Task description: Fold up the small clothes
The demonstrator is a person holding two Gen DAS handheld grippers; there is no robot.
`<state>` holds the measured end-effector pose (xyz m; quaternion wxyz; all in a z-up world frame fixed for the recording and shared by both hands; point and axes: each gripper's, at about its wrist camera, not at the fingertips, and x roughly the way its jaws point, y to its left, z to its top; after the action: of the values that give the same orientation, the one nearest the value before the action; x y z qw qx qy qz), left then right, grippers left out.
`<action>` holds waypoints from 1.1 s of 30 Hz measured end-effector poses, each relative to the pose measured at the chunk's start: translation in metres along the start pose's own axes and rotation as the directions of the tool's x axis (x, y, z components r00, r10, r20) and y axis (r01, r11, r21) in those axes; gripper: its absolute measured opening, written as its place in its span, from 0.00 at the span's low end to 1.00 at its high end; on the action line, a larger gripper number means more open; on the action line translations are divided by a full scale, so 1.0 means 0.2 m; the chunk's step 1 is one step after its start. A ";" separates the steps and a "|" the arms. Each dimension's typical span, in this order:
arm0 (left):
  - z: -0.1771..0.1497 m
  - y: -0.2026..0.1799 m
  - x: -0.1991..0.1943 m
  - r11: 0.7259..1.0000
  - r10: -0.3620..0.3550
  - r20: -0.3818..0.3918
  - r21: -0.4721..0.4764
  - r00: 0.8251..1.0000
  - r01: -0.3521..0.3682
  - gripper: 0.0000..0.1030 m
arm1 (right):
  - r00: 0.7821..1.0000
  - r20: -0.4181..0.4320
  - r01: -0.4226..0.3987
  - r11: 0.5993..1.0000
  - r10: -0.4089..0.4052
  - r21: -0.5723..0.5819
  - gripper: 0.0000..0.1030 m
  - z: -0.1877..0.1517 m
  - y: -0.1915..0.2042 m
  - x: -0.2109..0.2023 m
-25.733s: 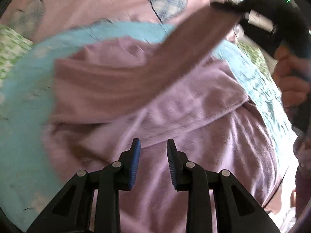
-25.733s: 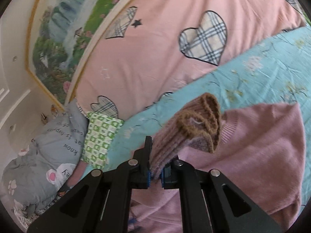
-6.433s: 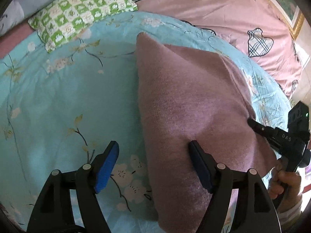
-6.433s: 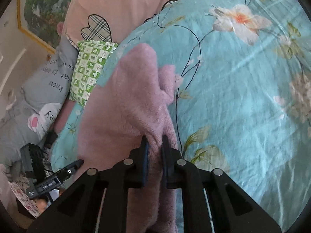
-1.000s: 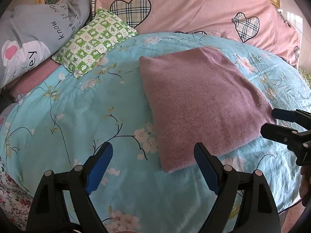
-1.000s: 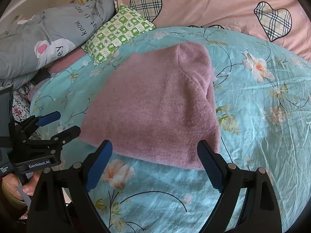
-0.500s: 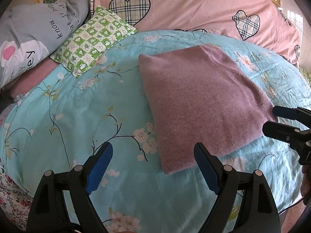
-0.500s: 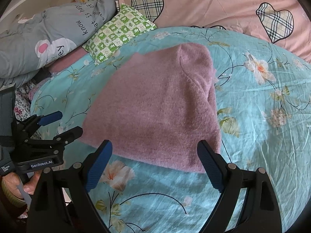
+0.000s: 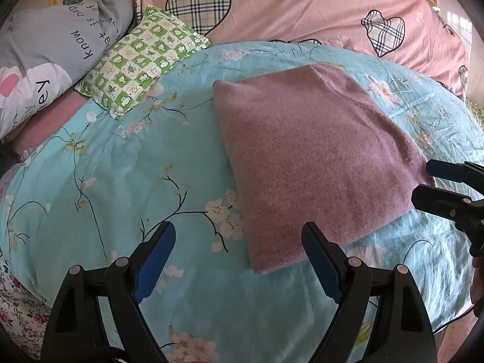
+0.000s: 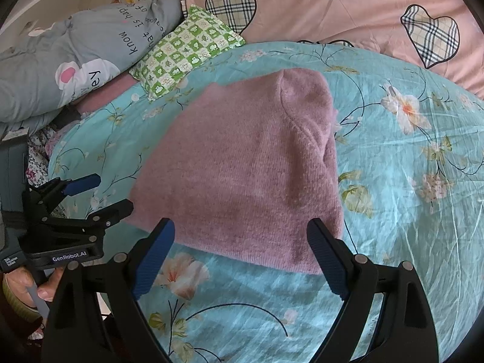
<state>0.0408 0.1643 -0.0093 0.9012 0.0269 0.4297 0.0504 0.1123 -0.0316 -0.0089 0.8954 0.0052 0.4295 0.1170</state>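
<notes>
The left gripper (image 9: 239, 249) and the right gripper (image 10: 240, 246) both stand wide apart and carry nothing; six seconds ago the right one was still pinching the sweater. Now they hang back from it, a little more than a second ago. The sweater (image 9: 314, 163) lies free on the blue quilt (image 9: 127, 178) as a flat folded rectangle, near the green pillow (image 9: 142, 57). I judge the folding is finished.
</notes>
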 end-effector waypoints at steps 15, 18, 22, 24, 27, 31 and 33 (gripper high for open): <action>0.02 0.00 0.00 1.000 -0.001 -0.006 0.005 1.000 0.001 0.83 | 1.000 -0.002 -0.006 1.000 0.006 -0.005 0.87 0.01 0.00 -0.01; 0.02 0.00 0.00 1.000 -0.001 -0.005 0.012 1.000 0.001 0.83 | 1.000 -0.003 -0.007 1.000 0.007 -0.009 0.87 0.02 0.00 -0.01; 0.02 -0.01 0.00 1.000 -0.001 -0.006 0.013 1.000 0.001 0.83 | 1.000 -0.003 -0.008 1.000 0.008 -0.007 0.87 0.02 0.00 -0.01; 0.02 -0.01 0.00 1.000 -0.001 -0.007 0.014 1.000 0.001 0.83 | 1.000 -0.002 -0.011 1.000 0.011 -0.009 0.87 0.02 -0.01 -0.01; 0.02 -0.01 0.00 1.000 -0.001 -0.007 0.014 1.000 0.001 0.83 | 1.000 -0.002 -0.009 1.000 0.009 -0.008 0.87 0.02 0.00 -0.01; 0.02 -0.01 0.00 1.000 -0.002 -0.007 0.015 1.000 0.002 0.83 | 1.000 -0.003 -0.008 1.000 0.008 -0.010 0.87 0.02 0.01 -0.01; 0.03 -0.01 0.00 1.000 -0.005 -0.008 0.018 1.000 0.005 0.83 | 1.000 -0.005 -0.009 1.000 0.009 -0.018 0.87 0.03 -0.01 -0.01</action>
<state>0.0454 0.1629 -0.0067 0.8993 0.0339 0.4336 0.0446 0.1152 -0.0327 -0.0039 0.8938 -0.0011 0.4306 0.1249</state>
